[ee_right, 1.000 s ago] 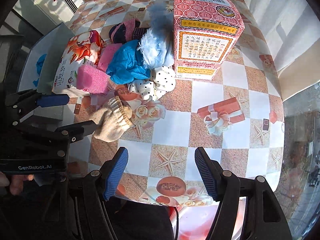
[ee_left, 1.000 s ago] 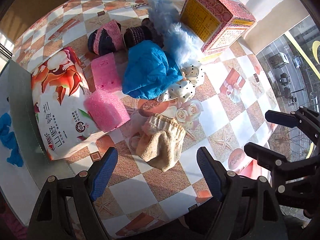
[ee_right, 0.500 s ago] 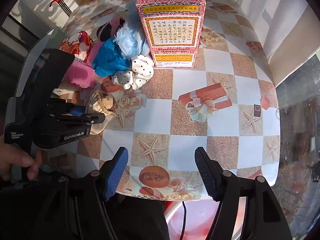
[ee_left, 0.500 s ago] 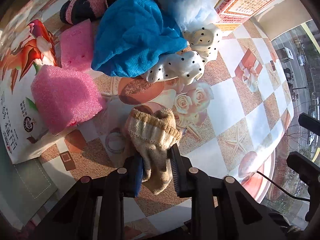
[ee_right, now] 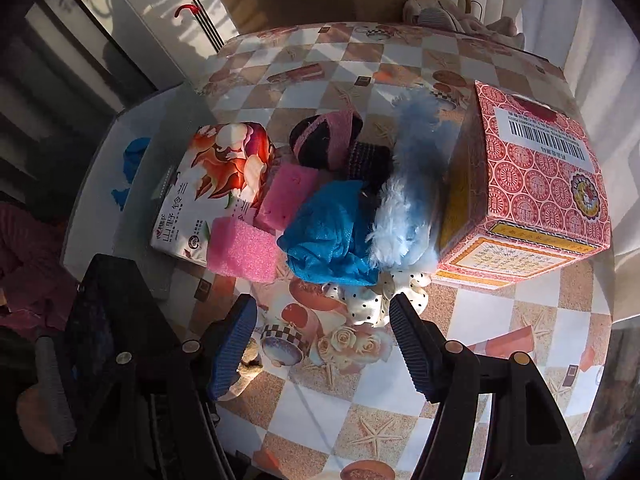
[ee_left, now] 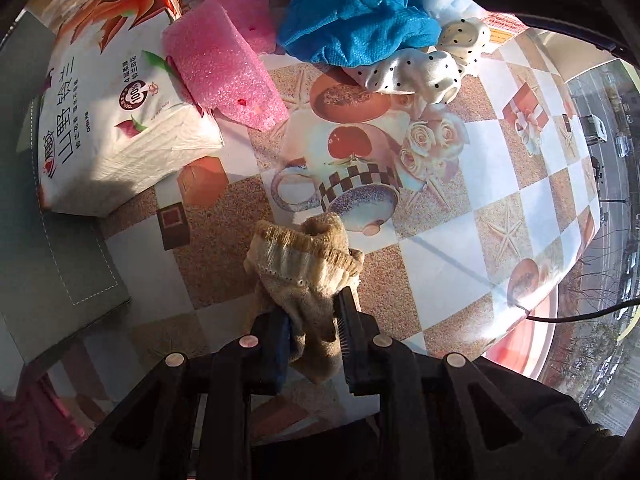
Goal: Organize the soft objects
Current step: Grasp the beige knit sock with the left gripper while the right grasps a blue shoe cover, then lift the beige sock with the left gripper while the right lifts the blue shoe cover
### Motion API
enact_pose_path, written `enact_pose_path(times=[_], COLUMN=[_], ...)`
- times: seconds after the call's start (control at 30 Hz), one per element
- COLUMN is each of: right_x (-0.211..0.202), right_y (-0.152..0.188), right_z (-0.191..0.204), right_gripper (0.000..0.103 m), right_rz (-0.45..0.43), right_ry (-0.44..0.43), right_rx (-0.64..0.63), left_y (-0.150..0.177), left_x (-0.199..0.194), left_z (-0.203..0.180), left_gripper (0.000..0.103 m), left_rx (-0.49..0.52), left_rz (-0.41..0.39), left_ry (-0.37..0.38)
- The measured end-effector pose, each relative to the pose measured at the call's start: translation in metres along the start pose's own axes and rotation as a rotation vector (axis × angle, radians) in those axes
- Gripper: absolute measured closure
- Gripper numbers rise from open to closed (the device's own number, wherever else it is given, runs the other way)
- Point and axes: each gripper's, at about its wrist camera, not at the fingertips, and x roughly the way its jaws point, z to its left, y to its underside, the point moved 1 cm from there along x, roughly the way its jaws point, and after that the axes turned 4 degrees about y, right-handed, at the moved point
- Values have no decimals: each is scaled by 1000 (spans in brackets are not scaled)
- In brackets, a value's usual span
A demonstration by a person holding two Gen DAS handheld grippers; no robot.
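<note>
A beige knitted sock (ee_left: 308, 264) hangs bunched between the fingers of my left gripper (ee_left: 314, 312), whose jaws are still closing and press on its lower half above the checkered tablecloth (ee_left: 440, 264). A scrap of the same sock (ee_right: 250, 364) shows beside my right gripper's left finger. My right gripper (ee_right: 320, 320) is open and holds nothing, with a white polka-dot scrunchie (ee_right: 372, 300) just beyond its fingertips. Behind that lies a pile: blue cloth (ee_right: 328, 236), fluffy light-blue piece (ee_right: 408, 200), pink foam block (ee_right: 244, 248), pink sponge (ee_right: 288, 196) and dark socks with pink bands (ee_right: 324, 140).
A tissue pack (ee_left: 108, 120) lies at the left with the pink foam block (ee_left: 224, 68) leaning on it. A red patterned carton (ee_right: 532, 184) stands at the right of the pile. A grey container (ee_left: 52, 260) borders the table's left side. The table's rim (ee_left: 532, 304) is near.
My left gripper came down, shut on the beige sock and pulled it away from the pile. My right gripper swung left, from bare tablecloth to face the scrunchie and the pile.
</note>
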Motion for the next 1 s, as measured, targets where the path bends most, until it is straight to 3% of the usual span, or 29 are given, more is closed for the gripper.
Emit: enact_pose_path(times=[0.17,0.37,0.43,0.47,0.5,0.57,0.73,0.87,1.0], right_x=[28,66,77,81,82,72,17,-20,-30], right_y=[-31,-40,-37,-35,-32,-27,-2,27,60], right_z=[9,15,21,24,25,26,24,10,-11], right_gripper=[34,36,60,80,84,91,92,92,92], right_rz=[36,122,141,151,156,135,47,26,62], right_ry=[-19,18,54,84,95,70,-6,-47,7], right_rx=[-29,-96,-151,-182,-199,-204,-188,-106,-24], left_y=[18,21,26,27,29,29,25,17,13], left_x=[-10,-22,-23,-24,-24,-27,-35,-44,-48], left_z=[6,31,38,41,43,52,57,52,41], left_gripper=[79,79,79,79,79,79,79,79,79], left_rx=[-31,-61,-69,-72,-75,-78,-76,-51,2], left_rz=[-6,-6,-3,-3,-3,-6,-21,-36,-37], left_ry=[-9,-9,-6,-4,-2,1,5,21,38])
